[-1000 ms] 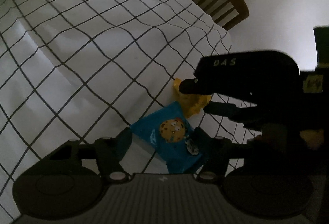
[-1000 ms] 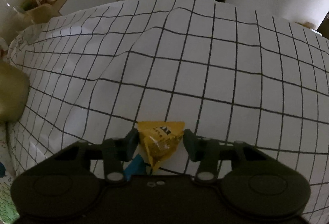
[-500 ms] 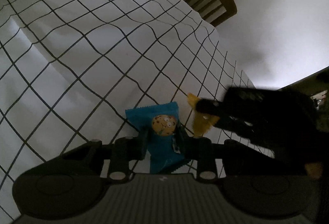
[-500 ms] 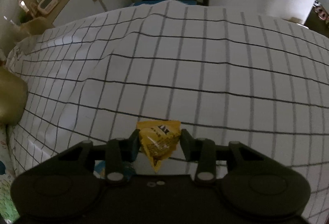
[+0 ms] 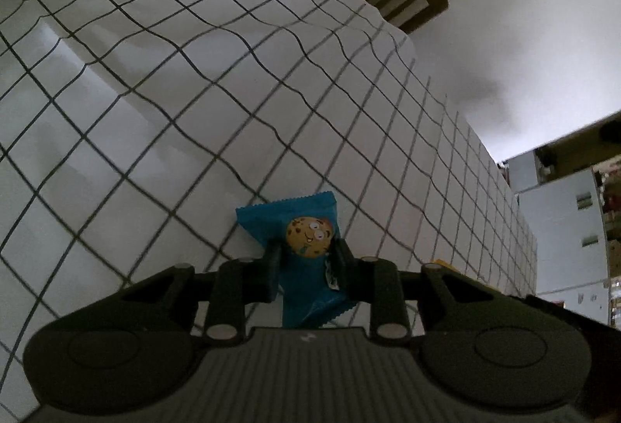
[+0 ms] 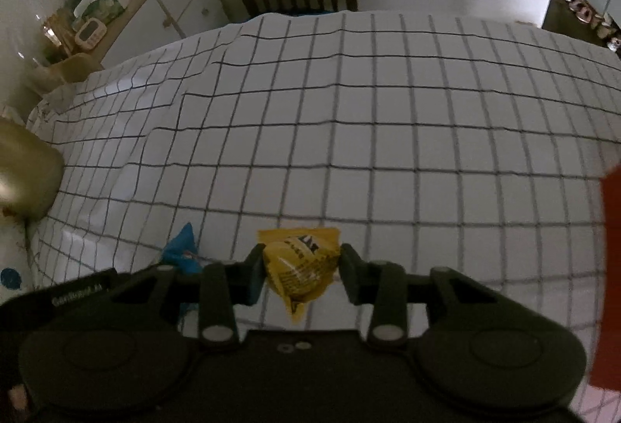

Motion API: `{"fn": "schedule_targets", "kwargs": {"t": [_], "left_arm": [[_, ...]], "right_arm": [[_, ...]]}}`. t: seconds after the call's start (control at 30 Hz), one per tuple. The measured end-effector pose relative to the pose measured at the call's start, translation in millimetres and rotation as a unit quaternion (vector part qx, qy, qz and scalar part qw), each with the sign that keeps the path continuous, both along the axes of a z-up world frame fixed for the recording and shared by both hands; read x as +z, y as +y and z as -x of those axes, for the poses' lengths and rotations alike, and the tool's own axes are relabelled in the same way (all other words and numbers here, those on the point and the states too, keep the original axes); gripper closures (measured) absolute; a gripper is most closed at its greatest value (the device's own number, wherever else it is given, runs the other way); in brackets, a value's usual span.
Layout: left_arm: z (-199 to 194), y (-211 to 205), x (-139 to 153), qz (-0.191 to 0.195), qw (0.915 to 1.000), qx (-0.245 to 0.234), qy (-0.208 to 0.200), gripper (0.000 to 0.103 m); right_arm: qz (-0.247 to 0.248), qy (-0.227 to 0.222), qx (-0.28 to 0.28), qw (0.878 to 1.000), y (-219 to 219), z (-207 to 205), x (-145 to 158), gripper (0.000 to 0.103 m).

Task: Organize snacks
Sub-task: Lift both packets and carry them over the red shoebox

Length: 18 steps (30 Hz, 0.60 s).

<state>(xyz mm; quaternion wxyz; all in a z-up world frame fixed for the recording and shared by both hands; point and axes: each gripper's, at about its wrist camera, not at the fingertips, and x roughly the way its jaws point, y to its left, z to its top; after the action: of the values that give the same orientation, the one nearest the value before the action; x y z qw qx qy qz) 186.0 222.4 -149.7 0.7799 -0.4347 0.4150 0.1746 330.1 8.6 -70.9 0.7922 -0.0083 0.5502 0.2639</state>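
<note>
Left wrist view: your left tool (image 5: 306, 254) is clamped on the blue cookie packet (image 5: 300, 248), and your right tool (image 6: 300, 265) pinches the yellow snack packet (image 6: 299, 265), both above the checked table (image 6: 349, 151).

Blue packet (image 5: 306, 248), yellow packet (image 6: 300, 269), checked tablecloth (image 6: 349, 135)

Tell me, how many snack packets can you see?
2. The blue cookie packet is pinched in the left gripper. The yellow packet is pinched in the right gripper. More could be hidden outside these views.
</note>
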Motion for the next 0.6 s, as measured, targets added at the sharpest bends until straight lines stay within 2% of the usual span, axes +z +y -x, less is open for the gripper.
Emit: {"fn": "schedule_targets", "kwargs": {"t": [0.3, 0.6], "left_arm": [[13, -49, 28, -0.018, 0.9985, -0.050, -0.013, 0.076], [20, -117, 73, -0.046, 0.9921, -0.107, -0.045, 0.076]], "right_arm": [[-0.022, -0.017, -0.025, 0.999, -66, 33, 26, 0.065], [-0.053, -0.057, -0.040, 0.996, -136, 55, 58, 0.065]]}}
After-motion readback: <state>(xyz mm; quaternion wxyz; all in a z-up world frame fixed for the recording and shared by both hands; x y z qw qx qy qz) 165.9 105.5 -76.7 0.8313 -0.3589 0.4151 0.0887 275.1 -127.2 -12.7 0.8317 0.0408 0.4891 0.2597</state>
